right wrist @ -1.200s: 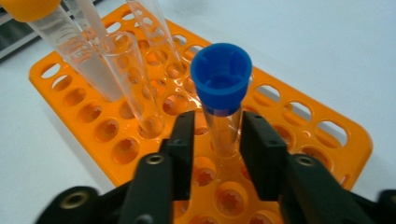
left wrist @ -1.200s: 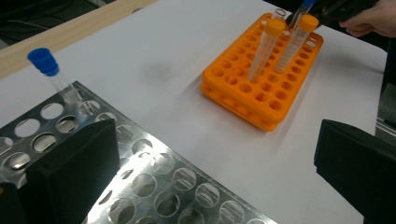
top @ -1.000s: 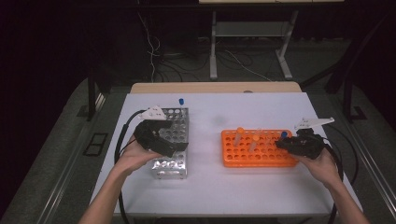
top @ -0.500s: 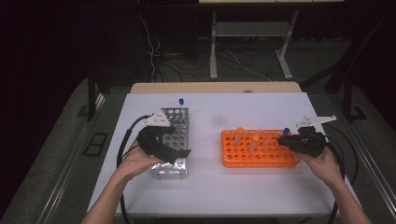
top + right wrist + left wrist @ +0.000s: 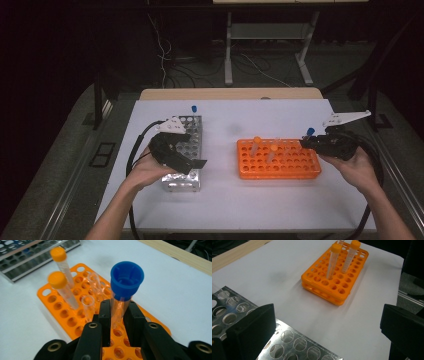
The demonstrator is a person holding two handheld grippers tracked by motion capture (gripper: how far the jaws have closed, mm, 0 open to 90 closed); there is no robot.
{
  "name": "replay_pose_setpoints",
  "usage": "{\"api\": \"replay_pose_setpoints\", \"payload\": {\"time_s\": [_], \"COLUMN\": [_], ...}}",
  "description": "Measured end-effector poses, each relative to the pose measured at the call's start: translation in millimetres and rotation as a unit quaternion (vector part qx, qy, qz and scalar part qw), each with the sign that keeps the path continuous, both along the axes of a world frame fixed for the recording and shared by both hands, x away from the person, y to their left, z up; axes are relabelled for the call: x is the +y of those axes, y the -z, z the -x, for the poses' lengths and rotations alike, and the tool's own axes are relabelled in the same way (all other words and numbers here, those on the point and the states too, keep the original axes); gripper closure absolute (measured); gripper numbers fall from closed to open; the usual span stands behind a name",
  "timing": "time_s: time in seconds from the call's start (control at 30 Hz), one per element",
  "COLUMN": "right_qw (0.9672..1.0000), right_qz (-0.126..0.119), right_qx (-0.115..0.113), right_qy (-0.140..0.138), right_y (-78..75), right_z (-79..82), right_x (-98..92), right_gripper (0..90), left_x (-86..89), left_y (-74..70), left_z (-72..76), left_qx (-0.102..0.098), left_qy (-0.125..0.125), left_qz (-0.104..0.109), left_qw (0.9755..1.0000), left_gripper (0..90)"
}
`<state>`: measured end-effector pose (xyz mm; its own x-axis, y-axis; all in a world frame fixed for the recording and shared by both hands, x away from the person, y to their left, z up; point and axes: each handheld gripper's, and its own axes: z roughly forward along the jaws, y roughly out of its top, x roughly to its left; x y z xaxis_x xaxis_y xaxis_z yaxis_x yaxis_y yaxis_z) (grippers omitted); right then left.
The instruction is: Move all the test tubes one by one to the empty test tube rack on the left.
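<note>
Your right gripper (image 5: 117, 315) clamps a clear tube (image 5: 119, 308) with a blue cap, centre frame in the right gripper view, upright above the orange rack (image 5: 62, 312); your left gripper (image 5: 192, 162), jaws wide apart, hovers over the metal rack (image 5: 187, 145) at left.

Tube (image 5: 119, 306) between the black jaws of the right hand-held gripper (image 5: 117, 312): clear, blue cap. Rack (image 5: 75, 315) beneath it: orange, dotted with round holes. Two tubes (image 5: 62, 287) beyond: clear, orange caps. Rack (image 5: 287, 340) under the black left hand-held gripper (image 5: 324, 337): silver metal, round holes. Worktop (image 5: 225, 200): white.
</note>
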<state>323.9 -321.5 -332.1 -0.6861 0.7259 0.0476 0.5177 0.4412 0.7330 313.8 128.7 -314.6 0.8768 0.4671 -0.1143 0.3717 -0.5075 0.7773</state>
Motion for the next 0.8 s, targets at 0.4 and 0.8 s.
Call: {"api": "replay_pose_setpoints", "payload": {"time_s": [0.4, 0.8], "right_qw": [0.9991, 0.9948], "right_qz": [0.009, 0.019], "right_qx": [-0.004, -0.006], "right_qy": [-0.042, -0.100], "right_y": [-46.3, -73.2], "right_z": [8.4, 14.1], "right_x": [15.2, 50.2], "right_gripper": [76.3, 76.2], "left_x": [-8.4, -17.7], "left_y": [-14.3, -34.2], "left_z": [-2.3, -5.2], "left_qx": [-0.005, -0.010], "left_qy": [0.019, 0.046], "left_qz": [-0.005, -0.019], "left_qw": [0.9998, 0.9987], "left_gripper": [0.0, 0.2]}}
